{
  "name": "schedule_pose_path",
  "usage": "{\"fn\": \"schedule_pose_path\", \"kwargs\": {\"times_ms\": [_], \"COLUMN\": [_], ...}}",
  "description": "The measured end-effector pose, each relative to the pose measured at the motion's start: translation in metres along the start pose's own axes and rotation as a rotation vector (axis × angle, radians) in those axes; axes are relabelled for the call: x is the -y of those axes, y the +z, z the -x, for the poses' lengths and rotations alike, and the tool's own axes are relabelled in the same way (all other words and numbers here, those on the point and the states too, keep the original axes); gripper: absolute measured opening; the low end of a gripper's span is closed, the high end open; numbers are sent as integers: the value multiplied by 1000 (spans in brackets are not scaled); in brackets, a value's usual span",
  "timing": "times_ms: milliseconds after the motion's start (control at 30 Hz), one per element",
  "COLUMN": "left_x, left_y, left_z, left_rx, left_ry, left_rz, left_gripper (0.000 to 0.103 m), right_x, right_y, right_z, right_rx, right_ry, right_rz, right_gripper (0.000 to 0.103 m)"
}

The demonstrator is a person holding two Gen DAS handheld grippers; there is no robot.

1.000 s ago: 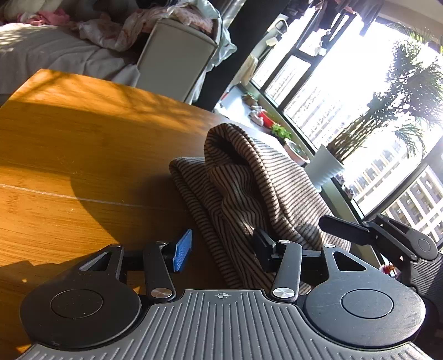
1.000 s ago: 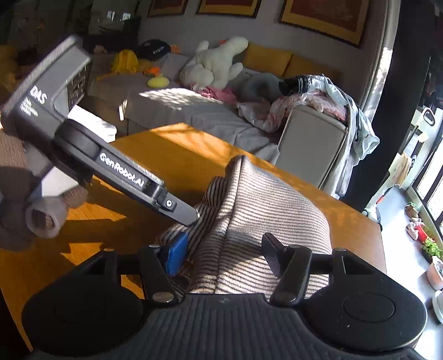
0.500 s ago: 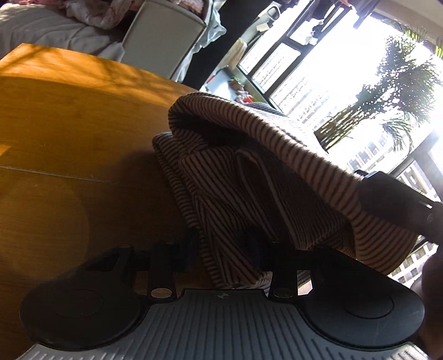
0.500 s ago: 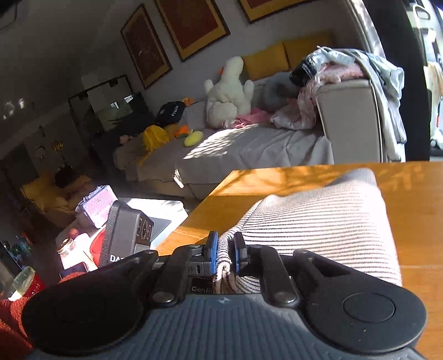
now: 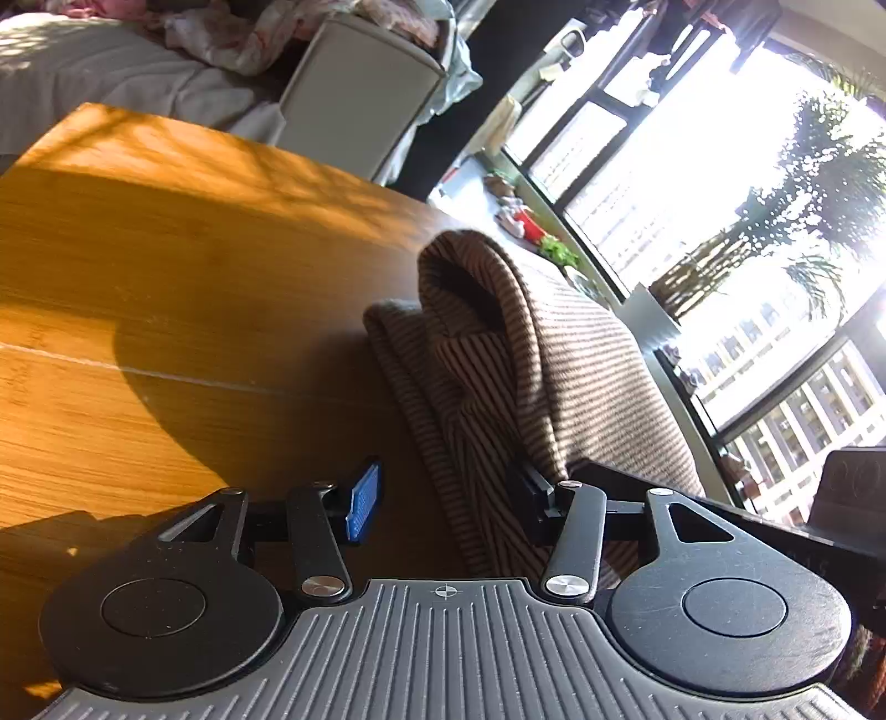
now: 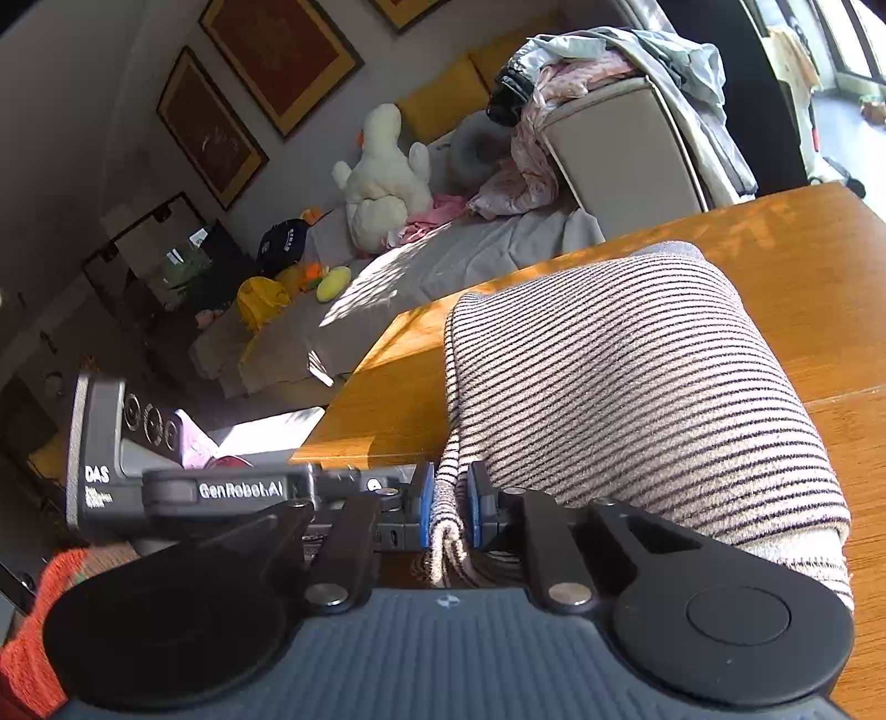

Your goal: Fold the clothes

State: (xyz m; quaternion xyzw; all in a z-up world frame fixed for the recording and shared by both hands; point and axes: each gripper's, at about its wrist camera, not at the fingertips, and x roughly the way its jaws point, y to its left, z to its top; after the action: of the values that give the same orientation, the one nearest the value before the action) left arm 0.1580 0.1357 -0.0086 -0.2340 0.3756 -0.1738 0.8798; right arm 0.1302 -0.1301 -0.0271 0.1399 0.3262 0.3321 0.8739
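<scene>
- The striped garment (image 5: 559,376) lies bunched in a folded heap on the wooden table (image 5: 166,288), toward the side nearest the bright window (image 5: 720,183); its upper fold arches up into a rounded hump with a dark hollow beneath it.
- From the right wrist view the same striped garment (image 6: 620,376) drapes as one broad, smooth fold across the table (image 6: 819,288), with a narrow edge of cloth hanging down at the near end.
- The right gripper (image 6: 446,512) has its jaws pressed nearly together, pinching that hanging edge of cloth between its blue pads (image 6: 425,507).
- The left gripper (image 5: 451,507) has its jaws opening: the blue pad (image 5: 362,501) stands clear over bare wood, while the dark finger on the other side sits against the lower folds of the garment. Cloth lies between the fingers but is not clamped.
- The left gripper (image 6: 382,501) also shows in the right wrist view, just beside the right one; its housing reads "GenRobot.AI".
- Beyond the table stands a sofa (image 6: 443,266) covered with a grey sheet, with a white plush duck (image 6: 385,177) sitting on it and loose clothes (image 6: 598,72) heaped on its armrest.
- Framed pictures (image 6: 277,50) hang on the wall above the sofa.
- A potted palm (image 5: 786,238) stands by the window.
</scene>
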Motion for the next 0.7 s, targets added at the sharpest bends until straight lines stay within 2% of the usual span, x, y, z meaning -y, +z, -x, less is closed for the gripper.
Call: {"fn": "schedule_pose_path", "kwargs": {"times_ms": [100, 200, 333, 400, 433, 467, 500, 567, 600, 633, 700], "left_x": [-2, 16, 47, 57, 58, 60, 61, 61, 62, 63, 63], "left_y": [12, 19, 19, 16, 14, 12, 11, 10, 9, 9, 7], "left_z": [13, 16, -1, -14, -19, -23, -28, -28, -28, -28, -29], "left_rx": [53, 75, 38, 11, 3, -5, -12, -17, -17, -17, -15], "left_ry": [9, -32, -135, -125, -108, -91, -74, -67, -63, -60, -59], "left_rz": [17, -26, -88, -120, -133, -145, -158, -171, -183, -194, -206], "left_gripper": [51, 50, 50, 50, 48, 41, 36, 34, 34, 34, 34], "right_x": [-24, -47, -66, -72, -72, -72, -71, -65, -61, -53, -32], "right_y": [-11, -21, -32, -34, -32, -31, -28, -19, -14, -7, 10], "right_z": [-7, -14, -17, -17, -15, -13, -8, 10, 21, 32, 50], "right_rx": [-3, -6, 0, 1, 2, 3, 1, -3, 5, 18, 56], "right_ry": [-79, -152, -220, -236, -231, -227, -211, -163, -149, -139, -128], "right_rz": [170, 328, 459, 510, 519, 529, 529, 506, 491, 459, 357], "right_gripper": [14, 16, 19, 22, 24, 26, 30, 44, 66, 79, 81]}}
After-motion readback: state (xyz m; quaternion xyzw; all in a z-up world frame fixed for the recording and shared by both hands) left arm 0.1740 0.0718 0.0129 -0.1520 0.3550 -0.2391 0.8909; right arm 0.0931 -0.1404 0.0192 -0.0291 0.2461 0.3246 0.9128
